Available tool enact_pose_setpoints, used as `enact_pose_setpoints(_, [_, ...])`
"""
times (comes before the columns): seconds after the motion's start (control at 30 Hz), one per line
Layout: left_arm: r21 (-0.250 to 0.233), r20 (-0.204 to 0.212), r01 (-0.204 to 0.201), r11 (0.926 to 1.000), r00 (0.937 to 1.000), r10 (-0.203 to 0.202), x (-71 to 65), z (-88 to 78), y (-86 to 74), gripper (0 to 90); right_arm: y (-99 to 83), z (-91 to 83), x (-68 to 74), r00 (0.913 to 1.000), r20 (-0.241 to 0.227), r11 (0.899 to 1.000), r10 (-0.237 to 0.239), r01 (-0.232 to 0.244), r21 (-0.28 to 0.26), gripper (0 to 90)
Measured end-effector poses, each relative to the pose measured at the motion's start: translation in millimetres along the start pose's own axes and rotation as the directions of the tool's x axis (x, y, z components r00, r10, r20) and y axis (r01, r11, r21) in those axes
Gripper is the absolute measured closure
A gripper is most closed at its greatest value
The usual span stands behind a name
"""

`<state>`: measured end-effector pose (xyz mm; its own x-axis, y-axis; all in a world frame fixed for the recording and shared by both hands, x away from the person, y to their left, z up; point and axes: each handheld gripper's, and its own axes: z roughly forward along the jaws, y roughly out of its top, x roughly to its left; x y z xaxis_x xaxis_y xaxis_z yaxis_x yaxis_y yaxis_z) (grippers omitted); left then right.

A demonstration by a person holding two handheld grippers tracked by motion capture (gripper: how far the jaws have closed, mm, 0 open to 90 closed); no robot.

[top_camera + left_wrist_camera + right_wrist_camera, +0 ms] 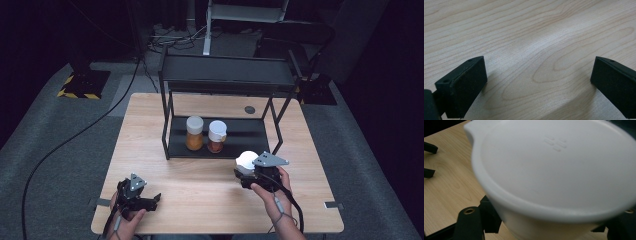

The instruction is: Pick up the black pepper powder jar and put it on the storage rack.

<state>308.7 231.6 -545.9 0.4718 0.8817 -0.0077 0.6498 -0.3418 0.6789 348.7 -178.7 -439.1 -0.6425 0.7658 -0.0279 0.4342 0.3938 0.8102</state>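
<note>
My right gripper [246, 172] is shut on a white-lidded jar [246, 160], held just above the table in front of the rack's right leg. In the right gripper view the jar's white lid [554, 167] looms large and slightly blurred, with the black jaws at its lower sides; the jar's body is hidden. My left gripper [150, 200] rests near the table's front left edge. It is open, and in the left gripper view only bare wood lies between its pads [461, 87].
A black two-tier rack [225, 75] stands at the back middle of the wooden table [200, 185]. On its lower shelf [245, 132] stand a white-lidded jar with orange contents [194, 133] and one with reddish-brown contents [217, 136]. A cable [75, 135] runs across the floor on the left.
</note>
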Motion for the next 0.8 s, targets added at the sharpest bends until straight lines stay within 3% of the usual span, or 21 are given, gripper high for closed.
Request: enact_pose_setpoints(0.8, [-0.002, -0.005, 0.006, 1.0, 1.0, -0.006, -0.8, -0.8, -1.2, 0.2, 31.3, -4.2, -20.1, 0.9995, 0.03, 1.0, 0.002, -0.001, -0.028, 30.7])
